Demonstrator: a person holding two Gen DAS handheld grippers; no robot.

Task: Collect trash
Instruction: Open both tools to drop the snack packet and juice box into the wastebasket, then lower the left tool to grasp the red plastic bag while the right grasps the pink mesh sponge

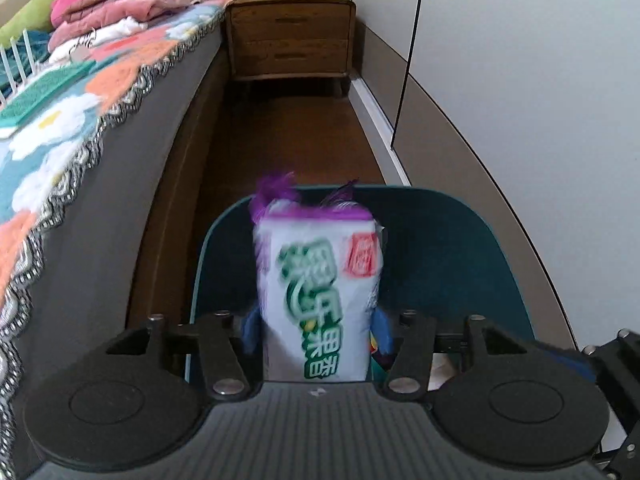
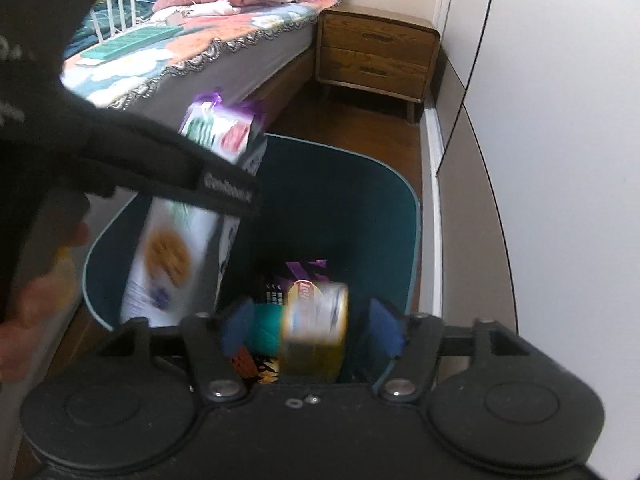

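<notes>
Trash goes in the bin (image 2: 412,216), so we hold both bits right over it. Our left gripper (image 1: 316,330) pinches the white snack bag (image 1: 320,300) upright. Our right gripper (image 2: 316,330) is spread wide, and the chip can (image 2: 316,332) looks loose between its fingers, above the wrappers (image 2: 296,276) inside.

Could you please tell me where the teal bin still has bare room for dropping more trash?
The free patch lies along the far and right walls of the teal plastic bin. Its near floor is crowded with wrappers, and the white snack bag in the left tool fills the left side.
</notes>
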